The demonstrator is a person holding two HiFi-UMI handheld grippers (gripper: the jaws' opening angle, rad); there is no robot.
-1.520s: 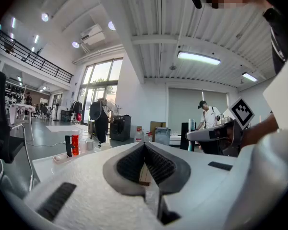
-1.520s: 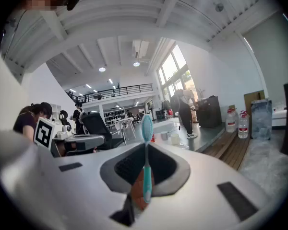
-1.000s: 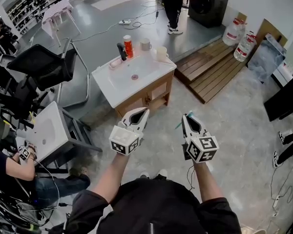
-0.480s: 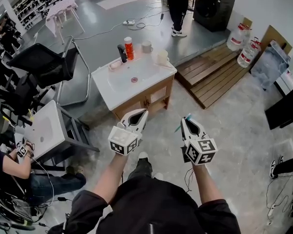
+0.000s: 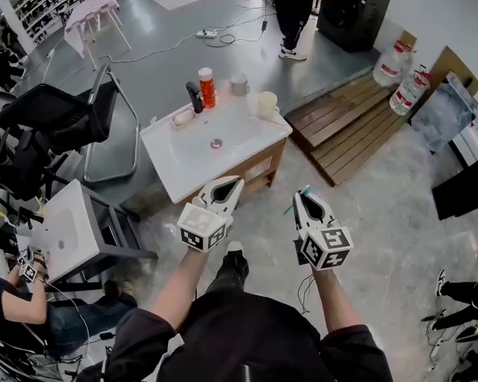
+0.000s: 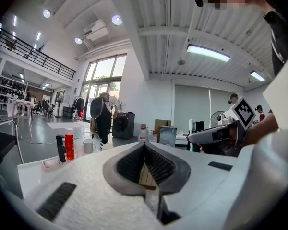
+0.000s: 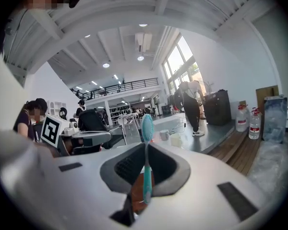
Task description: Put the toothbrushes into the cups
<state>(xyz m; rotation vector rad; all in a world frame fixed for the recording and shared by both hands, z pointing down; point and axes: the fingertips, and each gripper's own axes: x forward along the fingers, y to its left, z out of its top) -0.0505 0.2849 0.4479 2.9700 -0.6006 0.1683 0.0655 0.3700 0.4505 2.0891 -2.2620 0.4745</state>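
Reaching forward side by side over the concrete floor, both grippers are held level, well short of the cups. The right gripper [image 5: 304, 193] pinches the single teal toothbrush [image 7: 146, 171] between its pads, which are closed on the handle. In the right gripper view its long axis runs close to upright: the bristle head stands uppermost, above the jaw tips, and the handle drops down through the gap. From the head view it shows only as a short teal sliver slanting beside that gripper's tip. The left gripper [image 6: 144, 146] is a little to the left of the right; its fingers are pressed together at the tips and carry nothing.

Just beyond the grippers stands one white sink cabinet [image 5: 193, 164] with a wooden front. Two cups sit on its far side: a cream cup [image 5: 266, 103] at the right corner and a grey mug [image 5: 239, 83] further back, apart from each other. Left of the mug stand one red bottle [image 5: 206, 87] and one black faucet [image 5: 195, 96], with a pink soap dish [image 5: 182, 117] beside them.

A second white sink unit [image 5: 64, 228] sits to the left, a black chair [image 5: 60, 118] behind it. To the right lies a wooden platform [image 5: 346, 122] with two water jugs [image 5: 390, 60] at its far end. Farthest off, a person in black [image 5: 293, 10] stands on the grey floor.
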